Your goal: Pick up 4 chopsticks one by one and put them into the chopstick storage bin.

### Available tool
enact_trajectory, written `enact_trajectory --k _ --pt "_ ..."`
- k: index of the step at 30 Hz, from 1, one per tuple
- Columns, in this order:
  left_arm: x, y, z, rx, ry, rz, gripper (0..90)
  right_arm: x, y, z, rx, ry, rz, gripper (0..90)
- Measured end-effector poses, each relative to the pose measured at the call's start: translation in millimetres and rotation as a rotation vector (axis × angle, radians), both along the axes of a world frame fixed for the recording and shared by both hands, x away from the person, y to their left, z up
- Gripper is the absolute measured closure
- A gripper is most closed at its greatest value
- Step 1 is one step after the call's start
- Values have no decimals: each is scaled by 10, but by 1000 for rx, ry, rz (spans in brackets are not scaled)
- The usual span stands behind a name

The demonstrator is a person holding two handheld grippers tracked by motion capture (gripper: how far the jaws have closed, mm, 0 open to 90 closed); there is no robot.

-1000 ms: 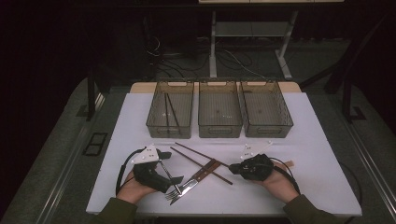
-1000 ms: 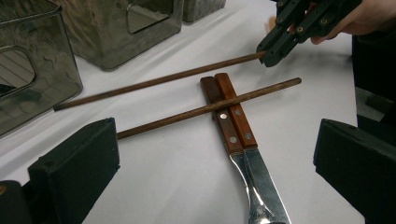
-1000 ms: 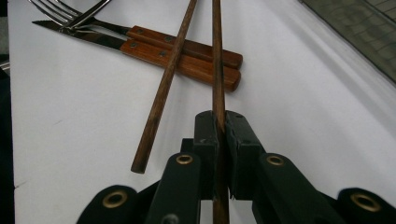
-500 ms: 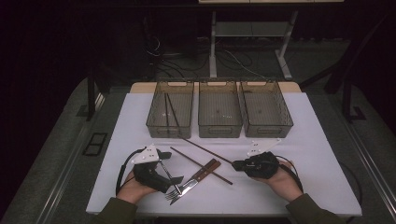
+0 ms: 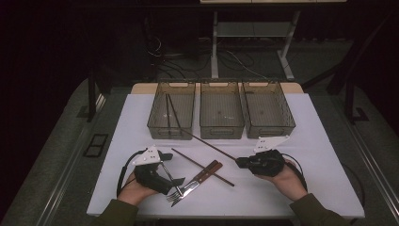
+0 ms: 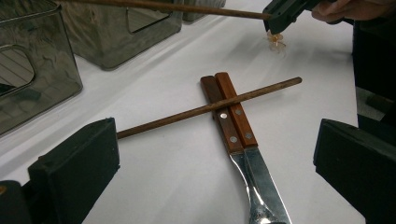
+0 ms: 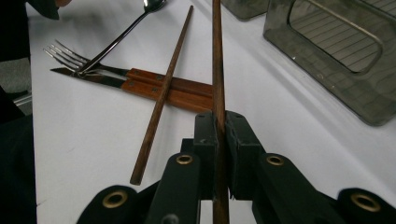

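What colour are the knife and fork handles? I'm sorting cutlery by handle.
Reddish-brown wood with silver rivets on the handles, clearest in the left gripper view.

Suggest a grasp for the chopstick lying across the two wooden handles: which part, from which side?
Take the loose chopstick on its free end toward the right tool, from above, with the jaws straddling the stick. Its middle rests on the knife and fork handles, so that end probably sits slightly off the table, leaving room for the pads. The left tool stands open beside the other end.
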State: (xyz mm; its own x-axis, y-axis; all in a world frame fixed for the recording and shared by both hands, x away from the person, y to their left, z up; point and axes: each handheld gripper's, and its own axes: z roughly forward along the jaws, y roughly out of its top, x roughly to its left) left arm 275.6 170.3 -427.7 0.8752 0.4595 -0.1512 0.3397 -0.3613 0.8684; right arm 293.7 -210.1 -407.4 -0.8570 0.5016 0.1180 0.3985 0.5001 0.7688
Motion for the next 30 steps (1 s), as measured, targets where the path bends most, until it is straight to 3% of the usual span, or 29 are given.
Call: enact_trajectory --k 30 --pt "4 -9 -9 1 6 6 0 231 63 153 49 -24 -75 836"
